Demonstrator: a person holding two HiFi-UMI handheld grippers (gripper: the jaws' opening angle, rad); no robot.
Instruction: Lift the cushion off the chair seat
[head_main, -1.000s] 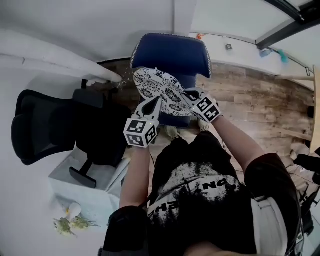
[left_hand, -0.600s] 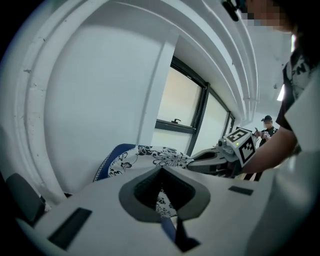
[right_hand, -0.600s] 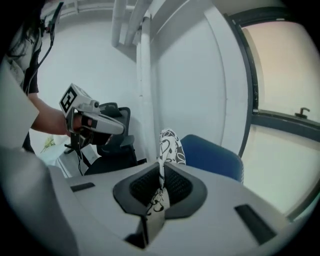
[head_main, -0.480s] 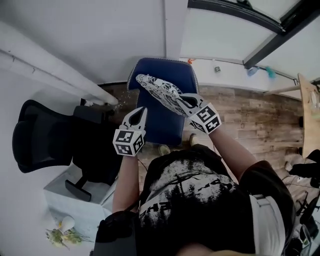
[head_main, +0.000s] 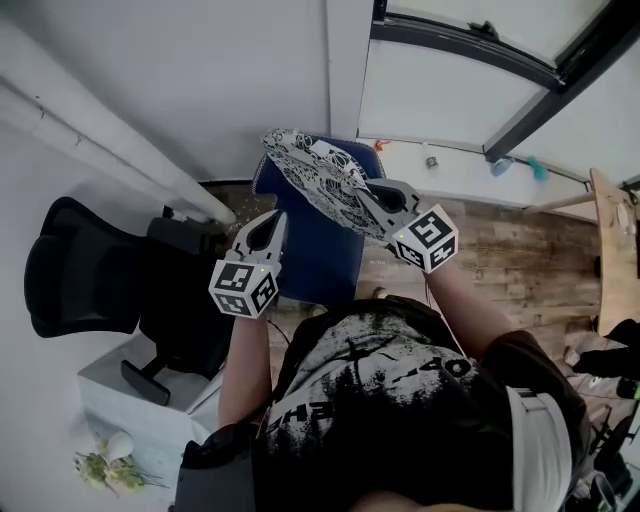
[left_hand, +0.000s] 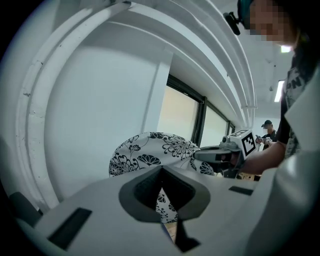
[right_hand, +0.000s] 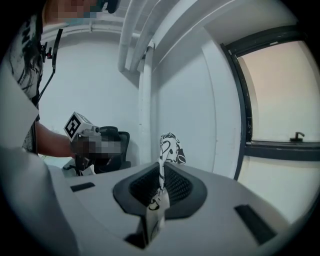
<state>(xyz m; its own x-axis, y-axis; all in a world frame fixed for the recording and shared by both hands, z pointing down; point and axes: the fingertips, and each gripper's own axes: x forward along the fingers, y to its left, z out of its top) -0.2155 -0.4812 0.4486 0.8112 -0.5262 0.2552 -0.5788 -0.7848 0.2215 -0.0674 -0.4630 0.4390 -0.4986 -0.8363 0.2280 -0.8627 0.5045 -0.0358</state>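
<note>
cushion (head_main: 318, 172) stretches away from the right gripper (head_main: 372, 197) clamped on its near rim, over the back edge of the chair (head_main: 322, 262) (seat looks cleared); left gripper (head_main: 270, 224) closed, empty, just beside it

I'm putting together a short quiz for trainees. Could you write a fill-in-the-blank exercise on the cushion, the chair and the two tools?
1. The right tool grips the floral cushion by its edge; the left tool grips ___.
2. The chair below the cushion is coloured ___.
3. The cushion's pattern is black on ___.
4. The cushion hangs ___ the chair seat, not touching it.

Missing words: nothing; blue; white; above
</note>
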